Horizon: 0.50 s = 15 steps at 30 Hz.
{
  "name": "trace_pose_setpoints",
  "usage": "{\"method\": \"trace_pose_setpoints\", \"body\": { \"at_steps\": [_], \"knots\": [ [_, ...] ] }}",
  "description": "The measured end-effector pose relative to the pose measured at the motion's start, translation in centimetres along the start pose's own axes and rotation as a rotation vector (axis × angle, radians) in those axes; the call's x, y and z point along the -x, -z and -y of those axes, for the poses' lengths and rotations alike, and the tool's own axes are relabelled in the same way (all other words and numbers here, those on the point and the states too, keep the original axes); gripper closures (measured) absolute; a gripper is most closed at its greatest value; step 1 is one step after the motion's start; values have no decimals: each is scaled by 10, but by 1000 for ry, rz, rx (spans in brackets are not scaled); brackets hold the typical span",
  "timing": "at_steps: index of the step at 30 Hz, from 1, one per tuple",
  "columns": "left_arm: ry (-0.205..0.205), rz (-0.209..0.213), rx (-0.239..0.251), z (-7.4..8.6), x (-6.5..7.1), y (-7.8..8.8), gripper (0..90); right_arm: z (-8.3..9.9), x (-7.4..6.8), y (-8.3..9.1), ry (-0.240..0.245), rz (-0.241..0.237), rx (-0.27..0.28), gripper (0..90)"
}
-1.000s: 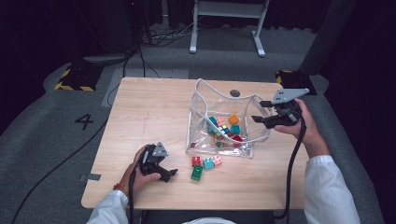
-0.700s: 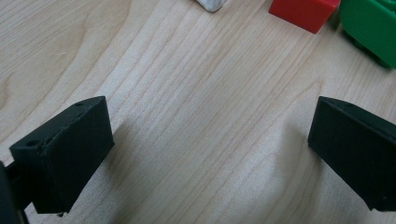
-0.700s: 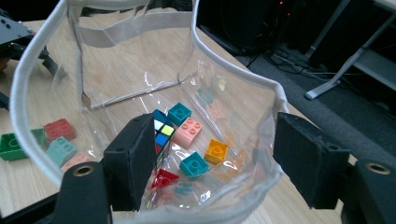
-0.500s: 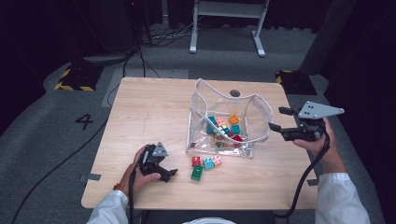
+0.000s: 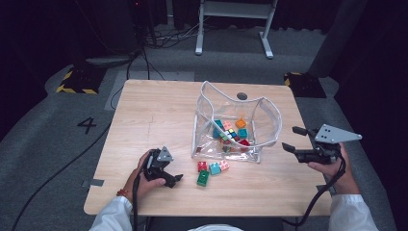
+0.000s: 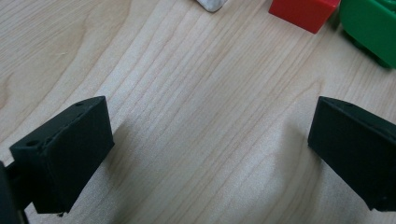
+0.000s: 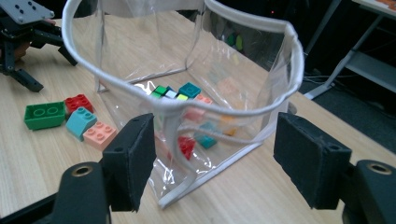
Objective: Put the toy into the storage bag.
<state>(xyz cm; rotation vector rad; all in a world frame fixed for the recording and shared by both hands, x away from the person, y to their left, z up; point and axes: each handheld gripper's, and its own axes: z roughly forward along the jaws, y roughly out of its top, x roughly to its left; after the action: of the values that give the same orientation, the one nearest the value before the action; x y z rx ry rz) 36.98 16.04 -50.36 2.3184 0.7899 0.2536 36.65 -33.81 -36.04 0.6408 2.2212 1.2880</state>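
Right hand-held gripper [image 7: 212,163] view reveals a red brick [image 7: 187,145] inside the clear bag [image 7: 280,88].

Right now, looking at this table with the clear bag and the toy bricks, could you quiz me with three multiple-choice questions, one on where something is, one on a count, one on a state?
1. Where does the green brick lie?
A. on the table in front of the clear bag
B. inside the clear bag
C. on the floor

2. How many bricks lie loose outside the clear bag?
A. one
B. four
C. nine

3. How stand the jaws of the right gripper?
A. shut on a brick
B. shut on the bag's rim
C. open, holding nothing

Answers:
1 A, it rests on the wood near the left gripper, outside the bag.
2 B, green, red, teal and pink sit together.
3 C, the right gripper view shows the pads apart, short of the bag.
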Motion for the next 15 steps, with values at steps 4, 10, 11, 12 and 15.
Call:
{"method": "trace_pose_setpoints", "body": {
  "at_steps": [4, 10, 11, 12, 15],
  "knots": [
    [0, 0, 0, 0, 0, 0, 1, 16, -9, -6, -8, -21, -18, 298],
    [0, 0, 0, 0, 0, 0, 1, 36, -28, -21, -3, -56, -67, 308],
    [0, -1, -1, 0, 0, 0, 1, 39, -31, -23, -4, -60, -66, 312],
    [0, 0, 0, 0, 0, 0, 1, 41, -33, -25, 1, -71, -73, 313],
    [0, -1, -1, 0, 0, 0, 1, 48, -44, -34, -3, -96, -92, 321]
  ]
}}
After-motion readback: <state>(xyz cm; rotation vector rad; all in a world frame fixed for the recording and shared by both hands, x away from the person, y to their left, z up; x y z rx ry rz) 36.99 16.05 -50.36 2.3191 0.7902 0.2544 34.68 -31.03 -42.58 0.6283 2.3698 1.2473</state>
